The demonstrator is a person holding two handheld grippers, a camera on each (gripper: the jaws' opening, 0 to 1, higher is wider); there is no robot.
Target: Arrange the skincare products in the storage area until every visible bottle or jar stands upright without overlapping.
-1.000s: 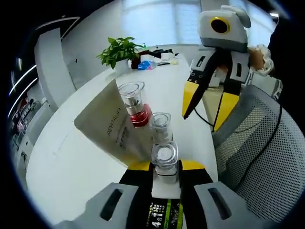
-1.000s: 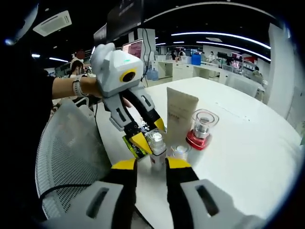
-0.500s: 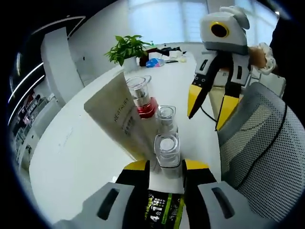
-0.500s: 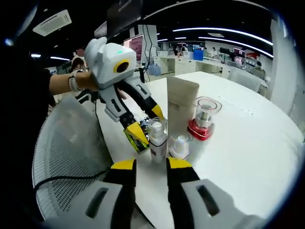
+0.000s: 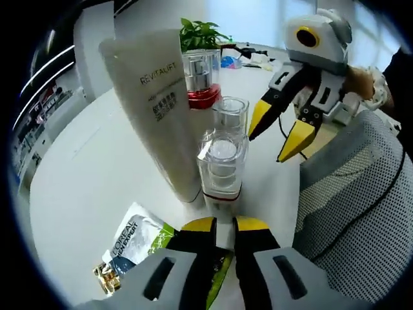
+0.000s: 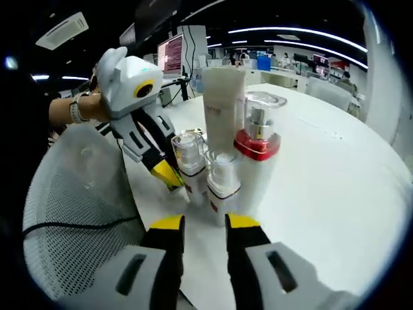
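Note:
Four products stand upright in a tight cluster on the white table: a cream tube marked REVITALIFT, a red-collared pump bottle and two small clear-capped bottles. My left gripper is just short of the nearer small bottle, shut with nothing between its tips. My right gripper hangs open beside the cluster. In the right gripper view my right gripper sits open before the small bottles, the tube and the pump bottle. The left gripper is to their left.
A L'Oreal sachet lies flat on the table by my left jaw. A grey mesh chair stands at the table's edge. A potted plant and small clutter sit at the far end. A person's hand holds the left gripper.
Both views have dropped lower and closer to the cluster. My left gripper's jaws have closed and drawn back from the nearest small bottle that stood between them. The sachet now shows more fully.

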